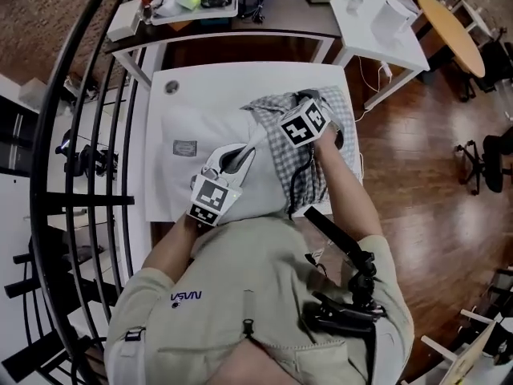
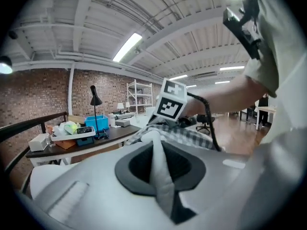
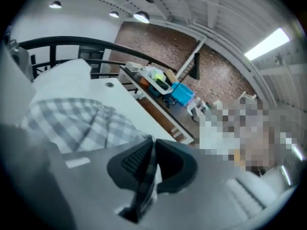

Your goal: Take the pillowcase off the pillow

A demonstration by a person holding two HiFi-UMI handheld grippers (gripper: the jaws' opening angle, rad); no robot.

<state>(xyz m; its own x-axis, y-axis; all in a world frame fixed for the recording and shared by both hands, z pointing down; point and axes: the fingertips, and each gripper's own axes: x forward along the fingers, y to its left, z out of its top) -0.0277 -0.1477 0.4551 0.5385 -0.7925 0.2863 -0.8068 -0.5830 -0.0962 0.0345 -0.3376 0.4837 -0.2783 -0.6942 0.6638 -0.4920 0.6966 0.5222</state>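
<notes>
So, largest first: the white table (image 1: 240, 74) carries the whole job, and the pillow (image 1: 200, 131) lies across it, its bare white end towards the railing side. The checked pillowcase (image 1: 309, 171) is bunched over the pillow's other end, close to the table's right edge.

I judge the stripping step to be in hand, with roughly half the pillow uncovered. My right arm hides the near corner in the head view, so I can't be sure how much cloth remains on it.

My left tool (image 2: 158, 171) is pressed together on a fold of white pillow fabric, anchoring it. My right tool (image 3: 146, 176) is pinched on a thin fold of the checked cloth.

The next move calls for pulling the two apart: the left holding the pillow back, the right drawing the case off towards the open wooden floor (image 1: 417, 159). That side has free room. The left side is tighter, with the black railing (image 1: 96, 135) just beside the table. The cluttered dark desk (image 1: 240, 22) stands close beyond the far edge. The risk I see is the pillow sliding off the right edge with the case.
</notes>
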